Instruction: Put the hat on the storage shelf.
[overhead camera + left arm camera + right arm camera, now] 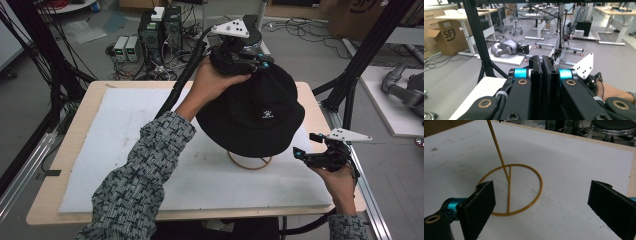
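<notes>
The black bucket hat [252, 112] sits atop the gold wire stand [250, 161], right of centre on the white pad [100, 150]. The left gripper [239, 55], at the hat's 12 o'clock, has its jaws clamped on the hat's crown. The right gripper [320, 155], at the hat's 4 o'clock, stands with jaws spread wide, holding nothing.

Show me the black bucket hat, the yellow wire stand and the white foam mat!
black bucket hat [250, 112], high view, on its crown.
yellow wire stand [537, 178], right gripper view, on its ring base.
white foam mat [125, 125], high view, on a bare part.
</notes>
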The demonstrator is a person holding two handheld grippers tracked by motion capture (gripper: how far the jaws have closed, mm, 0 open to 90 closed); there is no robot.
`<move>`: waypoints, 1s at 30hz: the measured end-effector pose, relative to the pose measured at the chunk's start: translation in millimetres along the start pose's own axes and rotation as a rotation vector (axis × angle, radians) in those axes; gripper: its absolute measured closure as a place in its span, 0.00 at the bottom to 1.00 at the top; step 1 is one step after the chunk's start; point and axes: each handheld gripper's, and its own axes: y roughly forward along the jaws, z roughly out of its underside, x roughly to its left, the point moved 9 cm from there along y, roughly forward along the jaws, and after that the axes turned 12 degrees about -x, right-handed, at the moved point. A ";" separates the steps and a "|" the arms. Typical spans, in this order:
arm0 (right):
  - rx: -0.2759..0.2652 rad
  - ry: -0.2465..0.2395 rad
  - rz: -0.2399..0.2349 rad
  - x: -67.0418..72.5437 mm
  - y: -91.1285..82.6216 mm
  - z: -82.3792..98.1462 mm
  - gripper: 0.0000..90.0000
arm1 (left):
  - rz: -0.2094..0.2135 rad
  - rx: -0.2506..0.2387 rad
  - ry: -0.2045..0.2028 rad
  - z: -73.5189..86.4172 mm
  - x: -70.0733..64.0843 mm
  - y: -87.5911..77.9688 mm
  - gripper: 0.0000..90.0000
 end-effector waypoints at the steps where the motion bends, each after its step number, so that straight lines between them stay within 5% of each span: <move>1: -0.003 0.002 0.003 -0.8 -0.9 -0.5 0.08 | 0.000 0.007 0.002 1.5 0.1 0.7 0.95; 30: -0.015 0.012 0.005 -2.9 -4.1 -2.0 0.08 | -0.011 0.102 0.034 24.8 -4.9 10.9 0.95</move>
